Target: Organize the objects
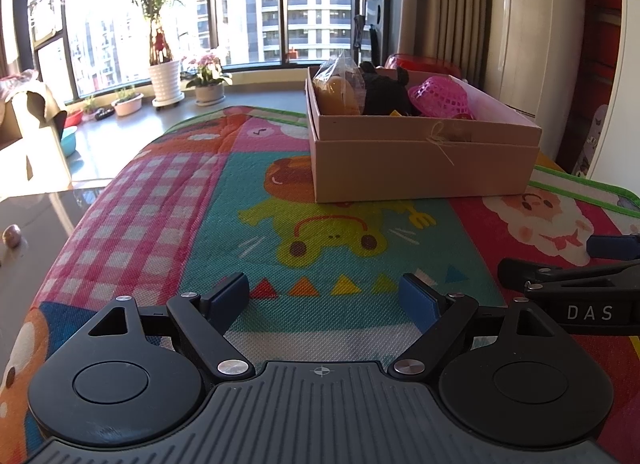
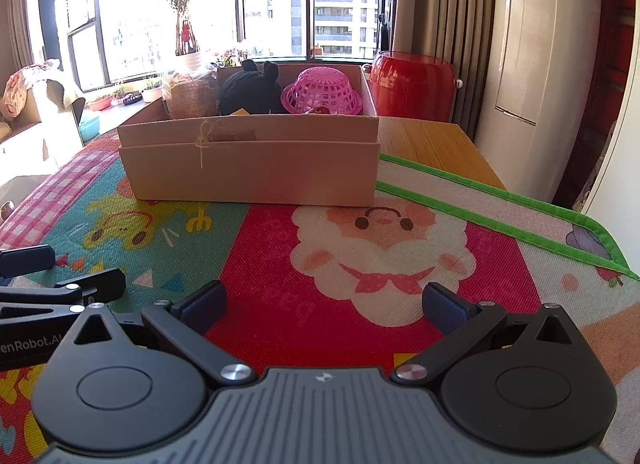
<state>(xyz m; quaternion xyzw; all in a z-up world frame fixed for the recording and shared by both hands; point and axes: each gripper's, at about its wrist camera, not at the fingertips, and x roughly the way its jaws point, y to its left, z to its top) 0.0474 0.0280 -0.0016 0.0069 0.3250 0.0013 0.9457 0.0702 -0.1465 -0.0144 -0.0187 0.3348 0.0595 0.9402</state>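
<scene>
A cardboard box stands on the colourful cartoon mat, ahead of both grippers; it also shows in the right wrist view. Inside it are a bagged bread-like item, a black plush toy and an upturned pink plastic basket. The same plush and basket show in the right wrist view. My left gripper is open and empty, low over the mat. My right gripper is open and empty beside it, to the right.
A red stool or drum stands behind the box. Bare wooden tabletop lies right of the mat. Potted plants line the window sill. A small round object lies on the floor at left.
</scene>
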